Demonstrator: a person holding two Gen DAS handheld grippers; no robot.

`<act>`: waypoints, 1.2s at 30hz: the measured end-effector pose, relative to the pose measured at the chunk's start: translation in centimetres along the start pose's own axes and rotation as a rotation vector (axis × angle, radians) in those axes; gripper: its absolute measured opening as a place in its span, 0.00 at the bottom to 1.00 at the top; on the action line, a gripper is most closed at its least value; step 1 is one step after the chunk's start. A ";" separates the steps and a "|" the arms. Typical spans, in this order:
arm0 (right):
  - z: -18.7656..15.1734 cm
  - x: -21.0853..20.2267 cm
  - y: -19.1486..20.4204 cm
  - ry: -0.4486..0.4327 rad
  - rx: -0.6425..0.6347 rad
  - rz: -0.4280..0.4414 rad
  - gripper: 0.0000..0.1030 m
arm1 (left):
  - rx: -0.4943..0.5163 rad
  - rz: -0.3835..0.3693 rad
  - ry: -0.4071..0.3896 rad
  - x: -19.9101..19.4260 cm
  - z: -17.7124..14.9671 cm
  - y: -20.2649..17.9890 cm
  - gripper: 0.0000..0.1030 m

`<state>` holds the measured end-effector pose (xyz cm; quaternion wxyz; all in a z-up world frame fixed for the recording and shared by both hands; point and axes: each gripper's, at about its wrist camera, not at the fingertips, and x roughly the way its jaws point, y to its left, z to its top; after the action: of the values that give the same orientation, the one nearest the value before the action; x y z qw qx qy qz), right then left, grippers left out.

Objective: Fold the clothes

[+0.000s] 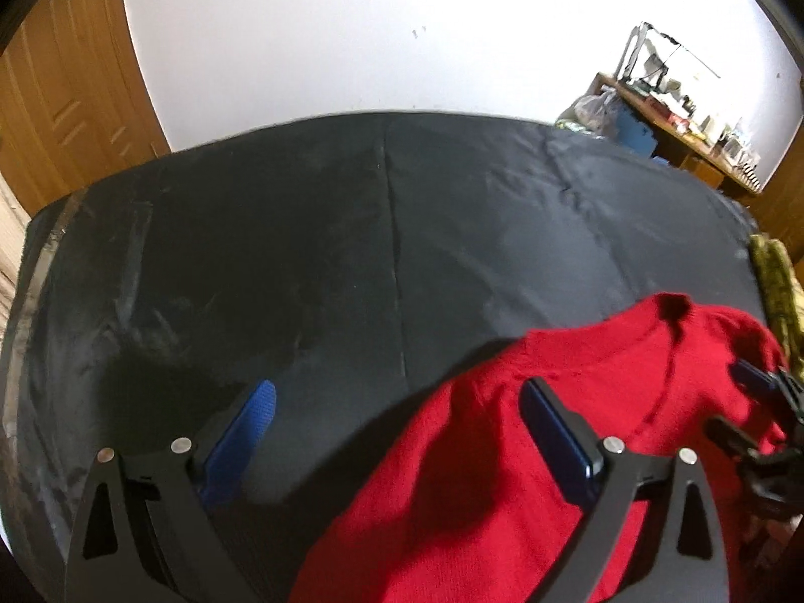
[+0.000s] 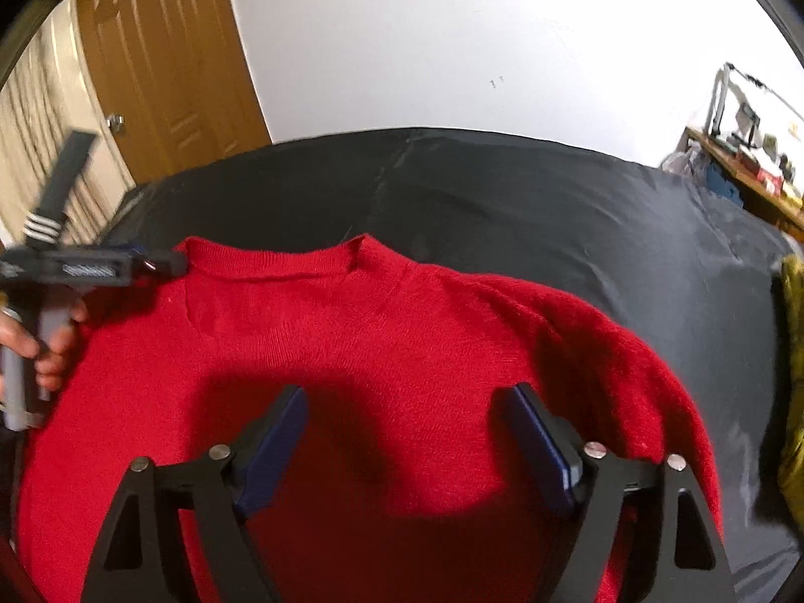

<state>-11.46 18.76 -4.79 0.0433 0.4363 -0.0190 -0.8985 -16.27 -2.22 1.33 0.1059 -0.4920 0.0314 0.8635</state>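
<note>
a wide bed covered in a dark grey, creased sheet [image 2: 553, 211] carries a bright red knitted sweater [image 2: 382, 331] spread flat, neckline toward the wall, and a crumpled olive-yellow cloth [image 2: 791, 352] at its right edge.

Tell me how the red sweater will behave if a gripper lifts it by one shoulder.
The red sweater looks like soft knit lying limp on the dark cover, so it would probably droop and stretch rather than hold shape. Its fuzzy surface likely grips the pads well. It seems light and not fragile.
</note>
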 end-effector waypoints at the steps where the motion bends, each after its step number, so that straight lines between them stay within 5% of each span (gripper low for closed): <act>1: 0.0 0.2 0.3 0.005 -0.011 -0.010 0.84 | 0.005 0.002 -0.008 -0.9 -0.2 -0.1 0.96; 6: -0.3 0.6 1.1 0.039 -0.077 -0.024 1.00 | 0.029 0.030 -0.019 -5.3 -3.0 0.6 0.96; 18: -0.3 -0.1 2.2 0.046 -0.090 -0.032 1.00 | -0.182 0.006 -0.036 -14.7 -15.2 10.2 0.96; 26: -0.1 0.2 2.2 0.046 -0.091 -0.030 1.00 | -0.170 -0.068 0.008 -16.4 -23.6 7.6 0.97; 36: -0.3 0.2 1.5 0.046 -0.091 -0.026 1.00 | -0.058 0.061 0.019 -16.3 -27.4 5.9 0.96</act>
<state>-11.20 17.21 -5.03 0.0519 0.4547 0.0286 -0.8887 13.59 -14.75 0.92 0.0648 -0.5018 0.0224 0.8623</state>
